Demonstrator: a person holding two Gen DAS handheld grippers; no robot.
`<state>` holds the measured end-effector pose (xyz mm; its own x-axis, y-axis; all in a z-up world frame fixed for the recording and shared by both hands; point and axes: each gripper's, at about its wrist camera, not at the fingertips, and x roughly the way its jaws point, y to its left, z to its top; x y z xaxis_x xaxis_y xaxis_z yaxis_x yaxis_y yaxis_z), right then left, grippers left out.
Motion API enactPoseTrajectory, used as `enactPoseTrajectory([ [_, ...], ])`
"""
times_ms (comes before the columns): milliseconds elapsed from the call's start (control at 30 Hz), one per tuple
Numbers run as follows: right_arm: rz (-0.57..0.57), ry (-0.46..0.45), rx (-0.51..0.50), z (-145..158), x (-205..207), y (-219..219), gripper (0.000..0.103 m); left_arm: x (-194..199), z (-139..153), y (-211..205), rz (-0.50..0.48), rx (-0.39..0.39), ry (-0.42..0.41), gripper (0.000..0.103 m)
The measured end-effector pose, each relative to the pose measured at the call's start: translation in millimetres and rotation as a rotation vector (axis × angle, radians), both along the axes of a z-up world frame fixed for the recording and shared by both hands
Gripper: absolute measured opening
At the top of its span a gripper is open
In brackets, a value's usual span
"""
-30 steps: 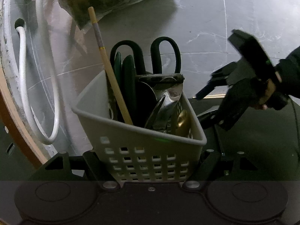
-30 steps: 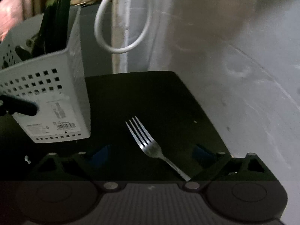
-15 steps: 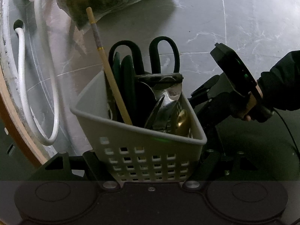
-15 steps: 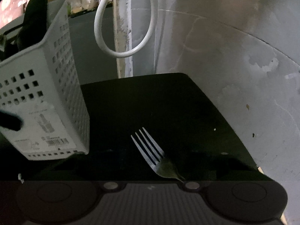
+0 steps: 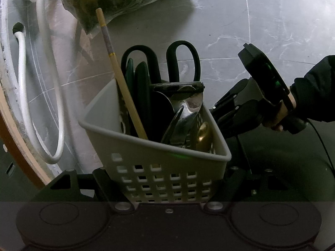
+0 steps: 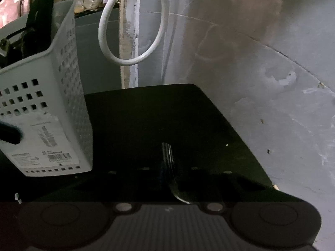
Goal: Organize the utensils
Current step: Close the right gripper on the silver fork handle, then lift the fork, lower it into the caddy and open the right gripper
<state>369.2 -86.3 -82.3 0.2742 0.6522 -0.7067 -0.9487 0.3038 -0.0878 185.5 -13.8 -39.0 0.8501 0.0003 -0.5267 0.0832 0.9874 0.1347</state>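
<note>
meanwhile the left gripper (image 5: 165, 179) clamped the white basket (image 5: 167, 167) of utensils, scissors (image 5: 182, 62) and a chopstick (image 5: 117, 71) standing in it. just beside it, the right gripper (image 6: 167, 167) was closing on the fork (image 6: 167, 156) over the dark mat (image 6: 157, 113).

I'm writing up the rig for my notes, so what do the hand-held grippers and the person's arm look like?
The right hand-held gripper is black and angular, with a small green light on its body and a thin black cable trailing from its handle. The sleeve behind it is dark. The left hand-held gripper shows black fingers above a dark base with two round discs.
</note>
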Motion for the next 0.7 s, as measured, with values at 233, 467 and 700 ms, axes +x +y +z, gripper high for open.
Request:
enactPoseTrajectory([
  [233,-0.073,-0.062,0.018,11,-1,-8,0.002,1,0,1,-0.007,0.001,-0.001,0.079],
  [467,-0.211,-0.185,0.206,70,-20,-41,0.001,-1,-3,2,-0.025,0.005,-0.012,0.079],
  [700,-0.418,-0.226,0.565,155,-54,-86,0.001,-1,-4,4,-0.037,-0.006,-0.014,0.078],
])
